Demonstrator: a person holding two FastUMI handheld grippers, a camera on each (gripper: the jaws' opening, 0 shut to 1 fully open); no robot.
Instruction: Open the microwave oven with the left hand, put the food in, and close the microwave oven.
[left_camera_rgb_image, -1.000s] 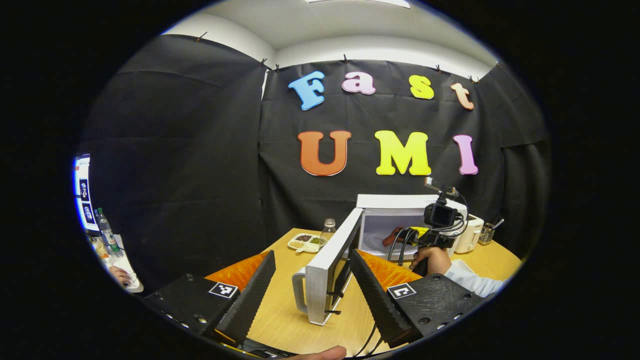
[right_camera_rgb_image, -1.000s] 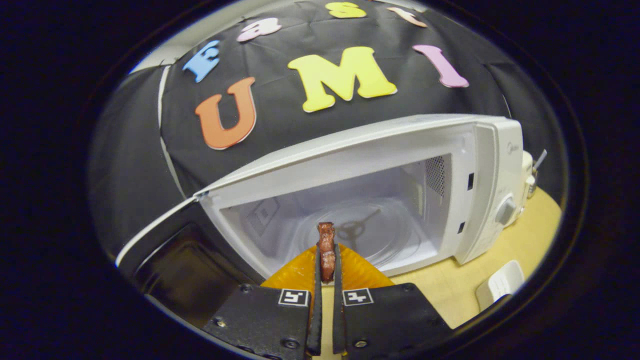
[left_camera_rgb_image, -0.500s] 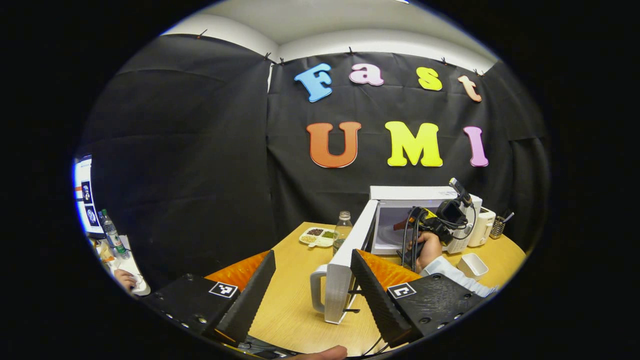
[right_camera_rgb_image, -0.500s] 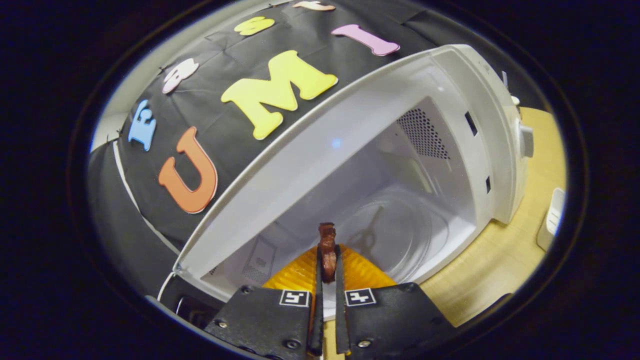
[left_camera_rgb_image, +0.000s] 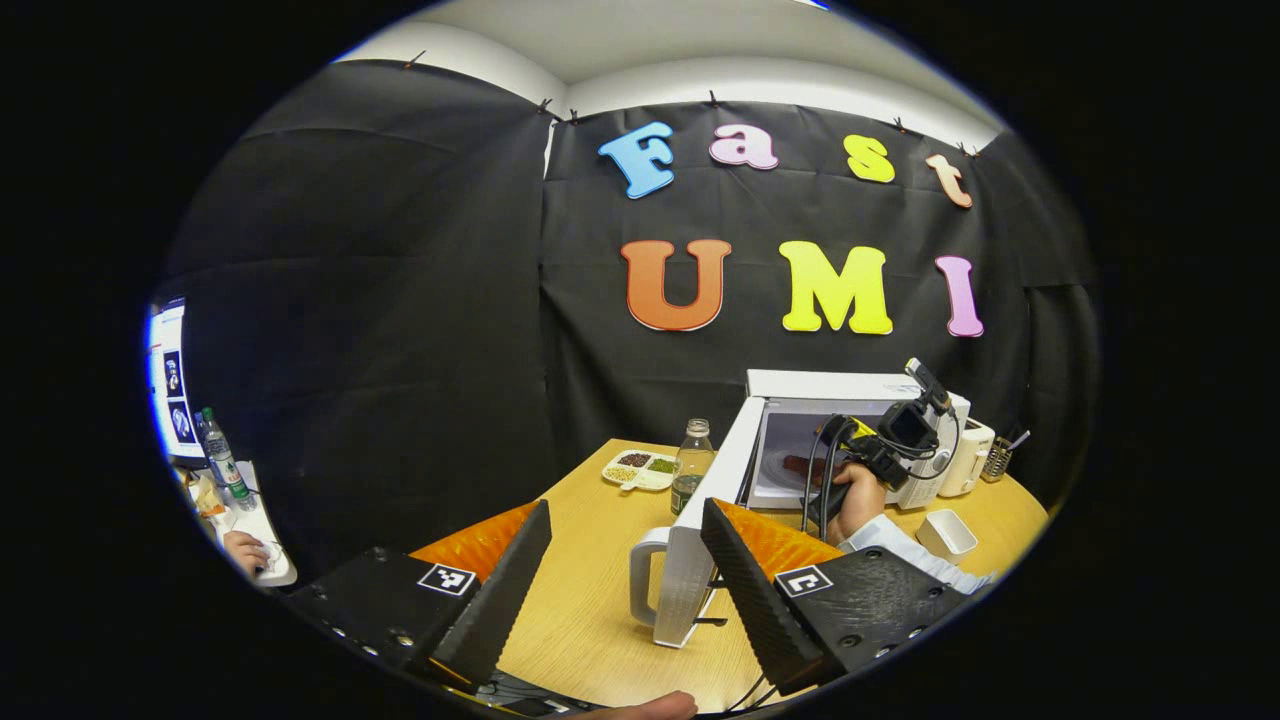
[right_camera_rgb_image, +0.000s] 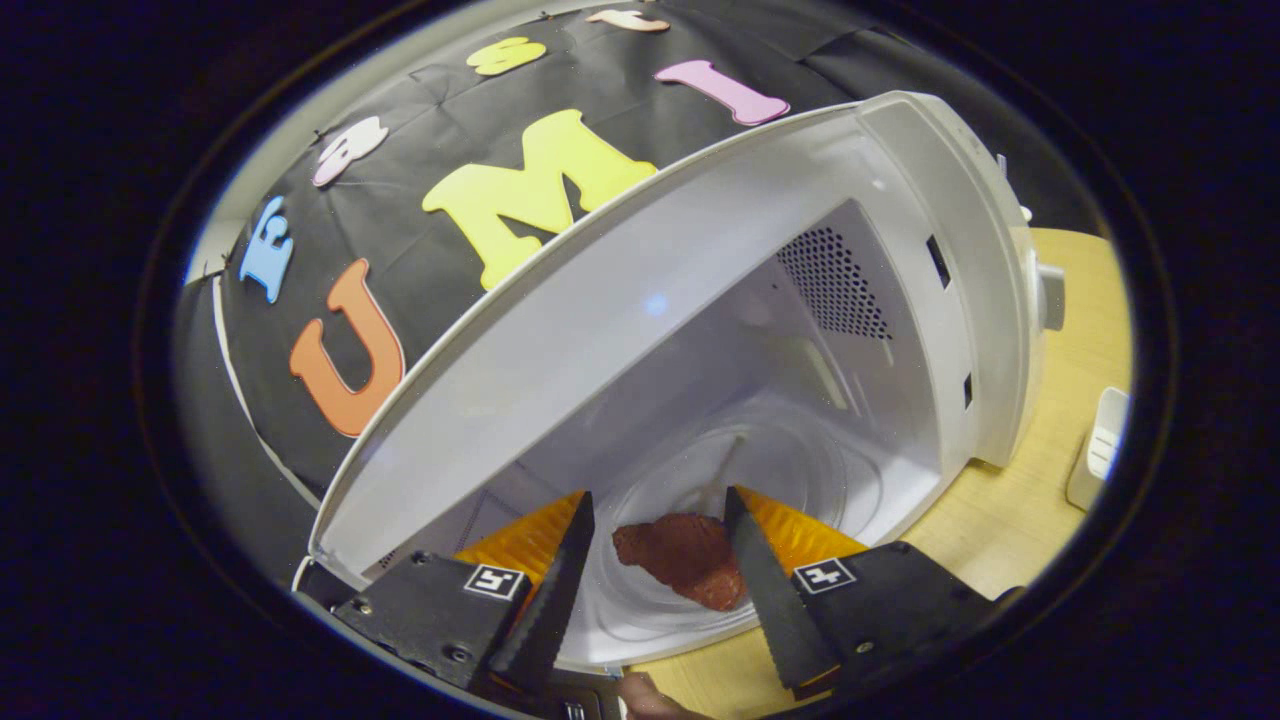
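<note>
1. Since the earlier frame, the right gripper (right_camera_rgb_image: 655, 530) has spread its fingers and let go of the food (right_camera_rgb_image: 685, 557); half a second ago the two fingers were pinched on it.
2. Right gripper state: fingers wide apart, neither one pressing on the food. The food is a reddish-brown piece and lies between them on the glass turntable (right_camera_rgb_image: 800, 470).
3. Food location: inside the cavity of the microwave oven (right_camera_rgb_image: 900, 260), on the front part of the turntable, near the cavity opening.
4. Microwave oven state: open. In the left gripper view the door (left_camera_rgb_image: 700, 540) stands swung out toward the camera, edge-on, with its handle (left_camera_rgb_image: 645, 580) on the near side.
5. Left gripper (left_camera_rgb_image: 625, 525) state: fingers wide apart, holding nothing. The door edge and handle appear between the two fingers; whether either finger touches the door cannot be told.
6. In the left gripper view the microwave oven (left_camera_rgb_image: 850, 385) stands on a wooden table (left_camera_rgb_image: 590, 600), and the food (left_camera_rgb_image: 800, 465) shows as a dark red patch inside it.
7. In that same view a hand (left_camera_rgb_image: 855, 500) holds the right gripper at the oven opening; a light sleeve (left_camera_rgb_image: 905, 550) runs back from the hand.
8. Other items on the table:
   - a glass bottle (left_camera_rgb_image: 690, 465) just left of the door;
   - a divided dish (left_camera_rgb_image: 640, 470) beside the bottle;
   - a small white container (left_camera_rgb_image: 945, 535) in front of the oven.
</note>
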